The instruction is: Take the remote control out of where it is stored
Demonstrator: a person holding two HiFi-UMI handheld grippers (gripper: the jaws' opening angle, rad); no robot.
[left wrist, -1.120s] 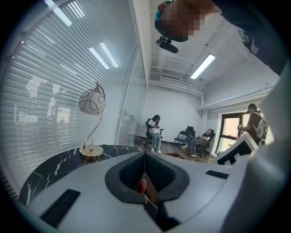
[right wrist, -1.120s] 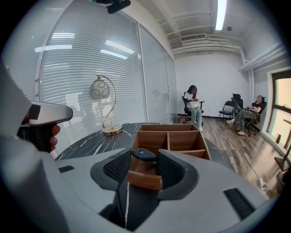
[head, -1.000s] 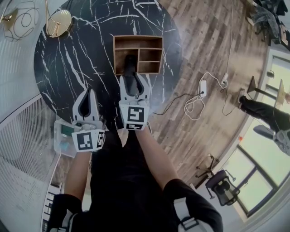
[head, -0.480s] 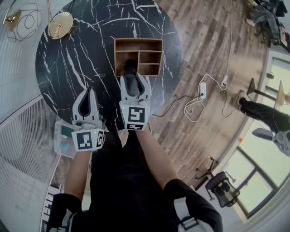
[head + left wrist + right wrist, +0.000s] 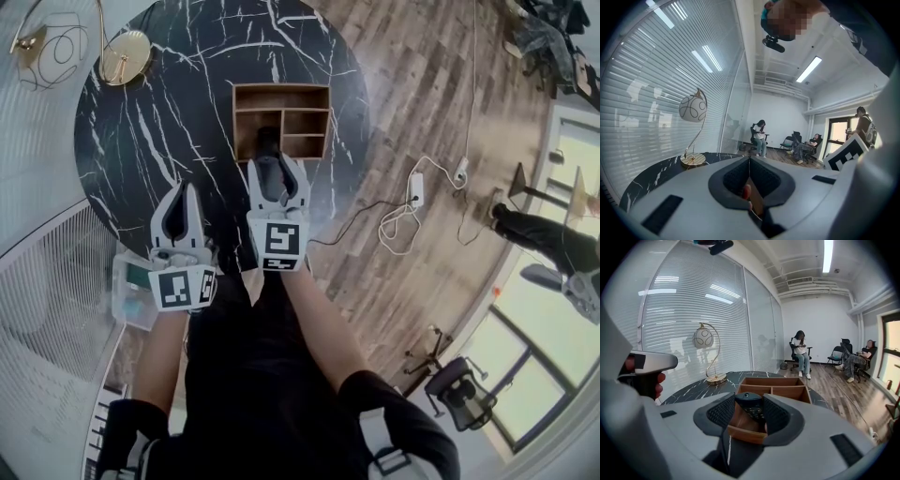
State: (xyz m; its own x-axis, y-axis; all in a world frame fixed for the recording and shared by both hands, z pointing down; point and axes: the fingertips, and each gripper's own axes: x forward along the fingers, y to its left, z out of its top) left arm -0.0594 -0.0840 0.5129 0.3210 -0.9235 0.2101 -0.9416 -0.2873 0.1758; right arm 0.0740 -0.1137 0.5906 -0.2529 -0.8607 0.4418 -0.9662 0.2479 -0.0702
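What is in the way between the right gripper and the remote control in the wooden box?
Nothing visible is. The right gripper has its jaws on both sides of the remote control, which stands in the wooden box's left compartment. The box's low front wall lies below the jaws, and the space above the remote looks free.

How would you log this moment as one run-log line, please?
right claw: closed on remote control | remote: inside wooden organizer compartment | left claw: shut, empty
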